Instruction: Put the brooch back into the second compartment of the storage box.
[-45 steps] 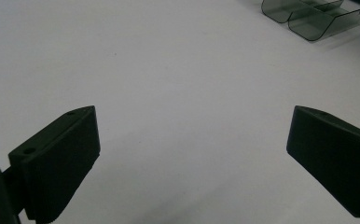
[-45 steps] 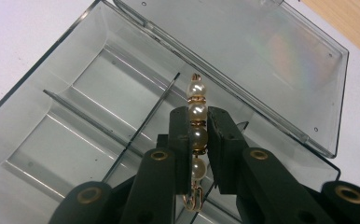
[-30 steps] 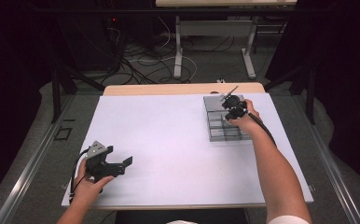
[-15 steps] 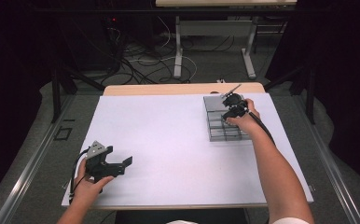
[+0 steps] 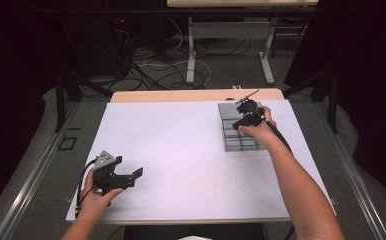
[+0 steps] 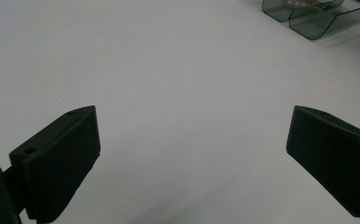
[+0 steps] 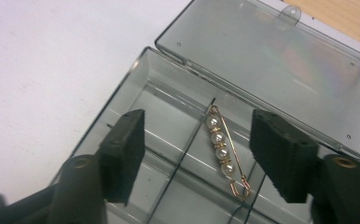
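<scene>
Right tool (image 7: 197, 154) hangs over the clear compartment box (image 7: 136, 100) at the upper right of the worktop (image 5: 181, 145) in the high view, its jaws just opening and now standing apart, gripping nothing. Between them in the right gripper view lies the pearl pin (image 7: 222, 151), loose on the floor of a compartment beside the divider, lid (image 7: 280, 70) flat open behind. Lower left, the left tool (image 5: 131, 175) rests on the bare worktop, jaws wide and empty.

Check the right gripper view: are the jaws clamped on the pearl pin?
No: the right gripper stands open, and the pearl pin lies in the clear box between its pads, untouched.
</scene>
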